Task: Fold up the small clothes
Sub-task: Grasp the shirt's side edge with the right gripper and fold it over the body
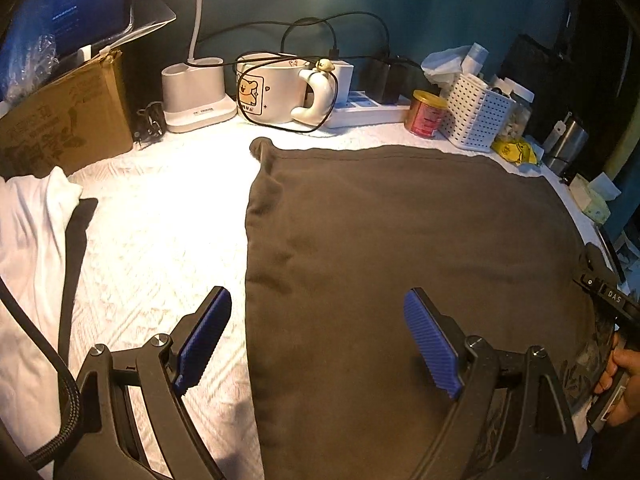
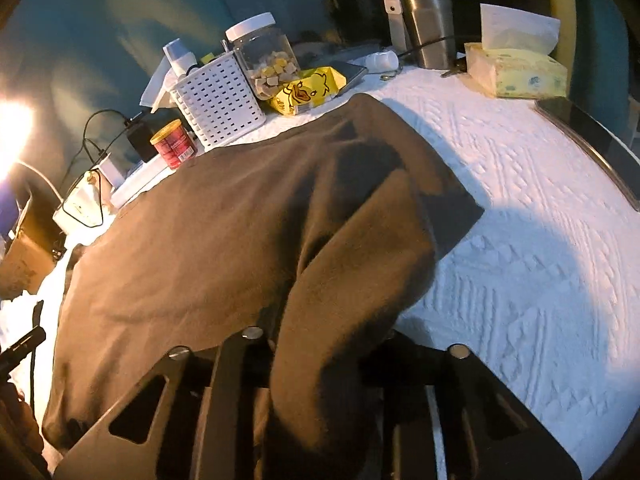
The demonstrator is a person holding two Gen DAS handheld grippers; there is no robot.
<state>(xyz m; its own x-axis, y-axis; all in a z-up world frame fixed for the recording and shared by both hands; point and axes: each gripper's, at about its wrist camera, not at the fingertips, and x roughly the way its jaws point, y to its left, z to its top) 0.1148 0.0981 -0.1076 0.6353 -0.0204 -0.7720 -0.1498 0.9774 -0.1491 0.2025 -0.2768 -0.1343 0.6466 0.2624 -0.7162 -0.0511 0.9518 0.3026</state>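
A: Brown garment point(image 1: 400, 264) first, since it takes up most of both views. But what is it lying on?

B: A white textured cloth point(image 1: 160, 240) that covers the table, with a dark teal wall point(image 1: 440, 8) behind and strong light falling from the left. Clutter lines the far edge: a cardboard box point(image 1: 68, 120) at the left, then a white lamp base point(image 1: 198, 92), a large white mug point(image 1: 276, 88) with a black cable point(image 1: 320, 80) looped over it, a power strip point(image 1: 372, 110), a red can point(image 1: 426, 114) and a white perforated basket point(image 1: 478, 114).

A: And further right?

B: The right wrist view shows a clear jar point(image 2: 266, 56) with a white lid, a yellow packet point(image 2: 308, 90), a steel tumbler point(image 2: 426, 12) and a tissue box point(image 2: 516, 70).

A: How does the garment look?

B: Spread mostly flat in the middle of the cloth, its left edge straight with small wrinkles. On the right side a fold of it rises off the table and drapes over the right gripper point(image 2: 320, 360). A white garment point(image 1: 32, 248) lies bunched at the far left, well apart.

A: The jaws?

B: The left gripper point(image 1: 316, 344) hangs above the near left part of the garment, its blue pads point(image 1: 204, 344) spread wide and holding nothing. The right one's tips are buried under fabric, so I cannot tell how they stand.
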